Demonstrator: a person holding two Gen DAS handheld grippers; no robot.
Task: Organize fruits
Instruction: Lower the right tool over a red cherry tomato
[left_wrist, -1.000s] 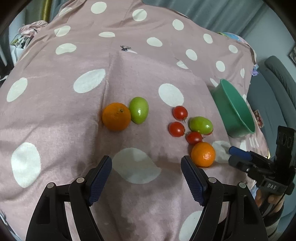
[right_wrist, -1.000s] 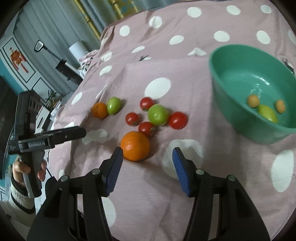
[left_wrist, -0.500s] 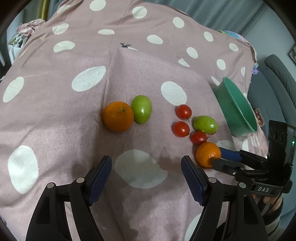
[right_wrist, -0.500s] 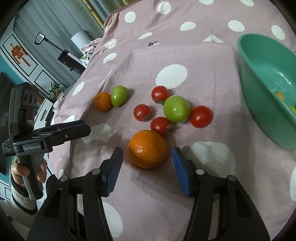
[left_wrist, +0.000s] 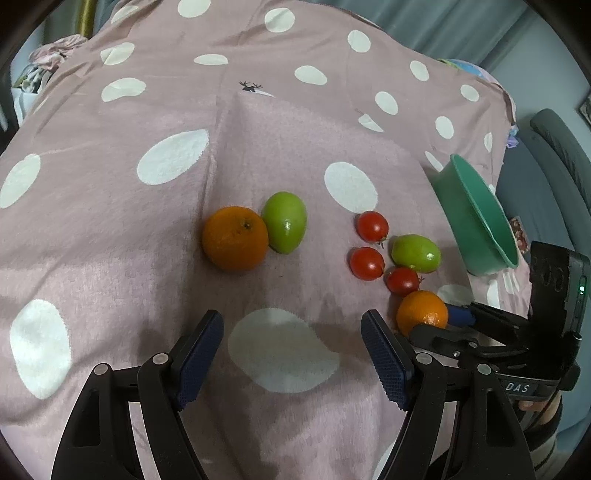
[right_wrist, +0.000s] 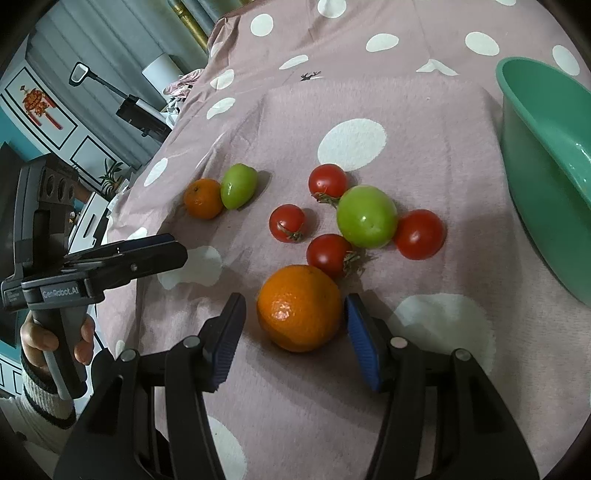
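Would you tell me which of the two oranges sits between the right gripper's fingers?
The orange beside the red tomatoes, nearer the green bowl; the other orange lies farther off, touching a green fruit.

Mauve blanket (right_wrist: 424, 122) with white dots; teal-green bowl (right_wrist: 535, 155); two orange mandarins (right_wrist: 299, 308), two green fruits (right_wrist: 365, 216), four red tomatoes (right_wrist: 419, 234).

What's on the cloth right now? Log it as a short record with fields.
surface: pink spotted cloth
bowl: green bowl, at the right edge
near orange: orange between the right gripper pads, small gaps visible, not yet clamped
other orange: second orange, touching a green fruit
cluster: four red tomatoes around another green fruit
left gripper: left gripper, open over bare cloth
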